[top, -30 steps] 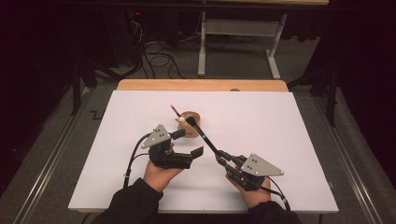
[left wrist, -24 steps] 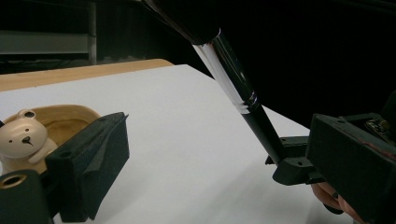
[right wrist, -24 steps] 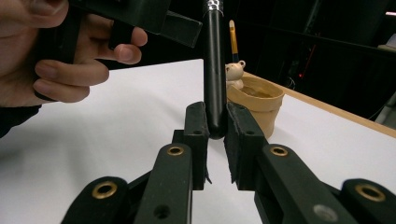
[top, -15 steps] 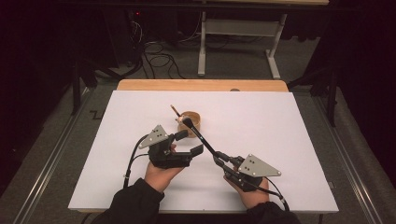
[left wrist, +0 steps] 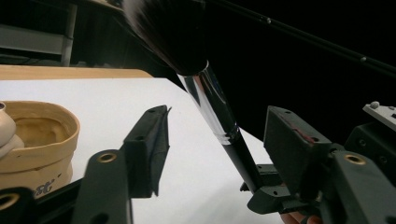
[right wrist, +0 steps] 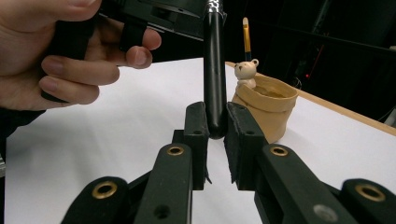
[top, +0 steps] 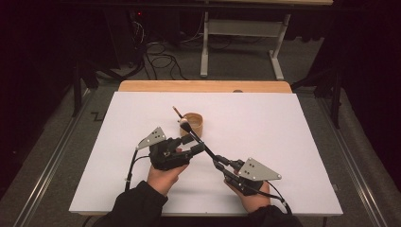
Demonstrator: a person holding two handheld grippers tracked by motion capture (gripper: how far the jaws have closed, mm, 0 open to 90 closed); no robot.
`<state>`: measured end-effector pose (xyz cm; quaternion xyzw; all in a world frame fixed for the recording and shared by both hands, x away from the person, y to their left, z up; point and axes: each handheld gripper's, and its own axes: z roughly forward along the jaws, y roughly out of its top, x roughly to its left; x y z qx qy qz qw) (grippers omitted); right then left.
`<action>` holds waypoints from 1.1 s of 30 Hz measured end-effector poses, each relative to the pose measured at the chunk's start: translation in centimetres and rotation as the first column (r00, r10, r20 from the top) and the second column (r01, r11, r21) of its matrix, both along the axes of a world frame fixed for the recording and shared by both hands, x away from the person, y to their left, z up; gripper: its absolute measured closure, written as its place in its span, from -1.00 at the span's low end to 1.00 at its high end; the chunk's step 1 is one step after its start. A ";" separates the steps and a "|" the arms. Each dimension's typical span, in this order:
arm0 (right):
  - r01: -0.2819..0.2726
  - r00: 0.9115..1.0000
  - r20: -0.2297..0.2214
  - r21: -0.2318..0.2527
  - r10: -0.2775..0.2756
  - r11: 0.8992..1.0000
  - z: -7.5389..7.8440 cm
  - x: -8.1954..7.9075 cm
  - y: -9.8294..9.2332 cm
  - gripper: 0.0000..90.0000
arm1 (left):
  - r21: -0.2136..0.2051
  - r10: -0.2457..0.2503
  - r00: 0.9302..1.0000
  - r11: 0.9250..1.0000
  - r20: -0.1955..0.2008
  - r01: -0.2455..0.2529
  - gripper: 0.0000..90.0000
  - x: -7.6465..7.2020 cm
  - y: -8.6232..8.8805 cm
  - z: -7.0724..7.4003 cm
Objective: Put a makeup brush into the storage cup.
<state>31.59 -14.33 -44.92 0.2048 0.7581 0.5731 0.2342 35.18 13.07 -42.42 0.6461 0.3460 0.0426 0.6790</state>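
Two handheld grippers: left gripper (top: 191, 144) and right gripper (top: 218, 163), matte black bodies, each topped by a grey three-cornered plate with dark holes. Black fingers (right wrist: 196, 135) on arms with brass-ringed pivots; black cables trailing. Person wears dark long sleeves (top: 137, 205).

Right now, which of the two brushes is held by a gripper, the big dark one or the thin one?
The big black-handled brush, clamped at its handle end by the right gripper. The thin brush stands in the tan cup, untouched.

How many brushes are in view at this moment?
2. A large black makeup brush is clamped by the right gripper, its handle between the left gripper's jaws. A thin brush stands in the tan cup. More may sit inside.
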 end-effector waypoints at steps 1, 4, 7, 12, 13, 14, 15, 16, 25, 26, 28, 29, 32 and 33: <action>-0.001 1.000 0.001 -0.001 0.001 1.000 0.0 0.0 0.0 0.79 | -0.009 -0.002 1.000 1.000 -0.002 0.002 -0.01 0.0 0.0 -0.1; -0.003 1.000 0.000 -0.007 0.003 1.000 0.0 0.0 0.0 0.79 | -0.022 -0.007 1.000 1.000 -0.012 0.007 0.06 0.1 0.2 -0.1; -0.003 1.000 0.000 -0.008 0.003 1.000 0.0 0.0 0.0 0.79 | -0.031 -0.016 1.000 0.999 -0.021 0.015 0.13 0.3 0.2 -0.3; -0.003 1.000 -0.002 -0.010 0.003 1.000 -0.1 0.0 0.0 0.79 | -0.048 -0.027 0.999 0.999 -0.039 0.025 0.22 0.5 0.1 -0.6; -0.003 1.000 -0.003 -0.011 0.003 1.000 -0.1 0.0 0.0 0.79 | -0.052 -0.030 0.999 0.998 -0.042 0.028 0.24 0.5 0.2 -0.6; -0.004 1.000 -0.001 -0.011 0.004 1.000 -0.1 0.0 0.0 0.79 | -0.059 -0.033 0.998 0.998 -0.045 0.030 0.26 0.5 0.2 -0.6; -0.003 1.000 -0.002 -0.013 0.003 1.000 -0.1 0.0 0.0 0.79 | -0.062 -0.034 0.998 0.998 -0.047 0.031 0.30 0.5 0.2 -0.7; -0.002 1.000 -0.003 -0.014 0.002 1.000 -0.1 0.0 0.0 0.79 | -0.061 -0.035 0.998 0.998 -0.048 0.032 0.32 0.6 0.3 -0.7; 0.004 1.000 -0.004 -0.016 -0.004 1.000 -0.1 0.0 0.1 0.79 | -0.078 -0.048 0.998 0.996 -0.039 0.045 0.50 0.5 0.3 -0.6; 0.005 1.000 -0.006 -0.017 -0.005 1.000 -0.1 -0.1 0.1 0.79 | -0.084 -0.050 0.998 0.995 -0.042 0.046 0.50 0.5 0.3 -0.7; -0.004 1.000 0.008 -0.020 0.004 1.000 -0.1 0.0 0.1 0.79 | -0.091 -0.053 0.998 0.995 -0.045 0.049 0.55 0.6 0.4 -0.7; -0.006 1.000 0.009 -0.023 0.006 1.000 -0.1 0.0 0.1 0.79 | -0.094 -0.055 0.997 0.994 -0.046 0.051 0.56 0.6 0.4 -0.7; -0.007 1.000 0.010 -0.024 0.007 1.000 -0.2 0.0 0.2 0.79 | -0.106 -0.064 0.997 0.993 -0.043 0.059 0.59 0.6 0.4 -0.6; -0.007 1.000 0.009 -0.024 0.007 1.000 -0.2 0.0 0.2 0.79 | -0.108 -0.067 0.997 0.992 -0.044 0.062 0.60 0.6 0.4 -0.6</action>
